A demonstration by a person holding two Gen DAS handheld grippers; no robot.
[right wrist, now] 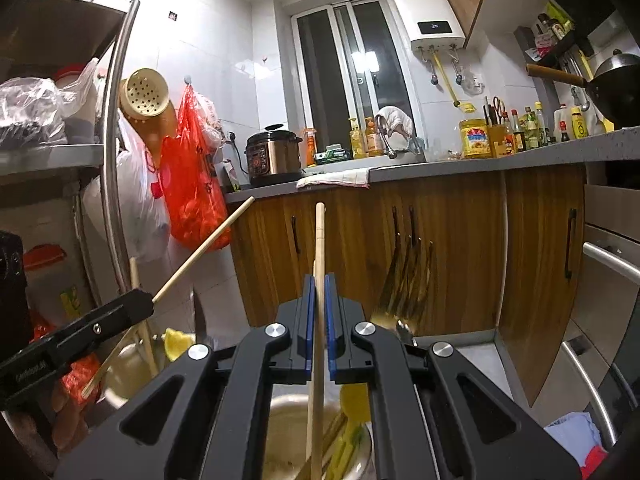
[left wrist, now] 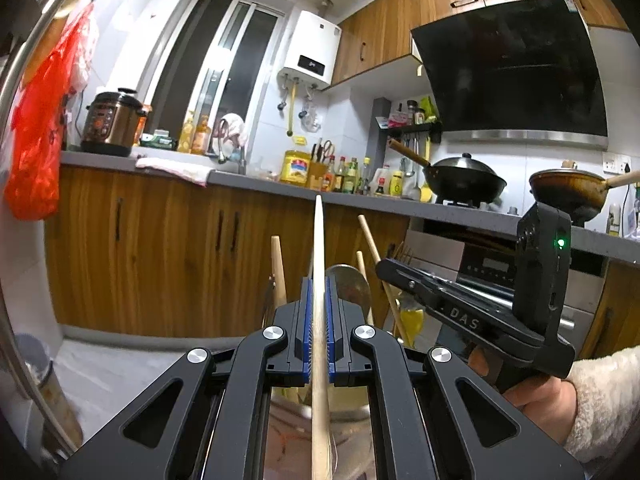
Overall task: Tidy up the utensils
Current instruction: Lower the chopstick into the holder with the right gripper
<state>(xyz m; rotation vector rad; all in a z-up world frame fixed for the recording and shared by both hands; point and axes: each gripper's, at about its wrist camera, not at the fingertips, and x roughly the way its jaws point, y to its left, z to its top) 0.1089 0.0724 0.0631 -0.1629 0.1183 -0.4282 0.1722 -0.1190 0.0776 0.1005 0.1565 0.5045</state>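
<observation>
Between our left gripper's (left wrist: 319, 320) blue pads sits a pale wooden chopstick (left wrist: 319, 248) — clamped, pointing up toward the far counter (left wrist: 256, 182). Our right gripper (right wrist: 319, 320) pinches a second chopstick (right wrist: 319, 240) the same way, its lower end running down into the metal pot (right wrist: 280, 408) just below. Yellow utensils (right wrist: 352, 432) lie in that pot. Forks (right wrist: 408, 276) stand to the right of the right gripper. From the left camera, more wooden handles (left wrist: 278, 268) and a metal spoon (left wrist: 352, 284) stick up just behind the fingers — right gripper body visible at near right.
</observation>
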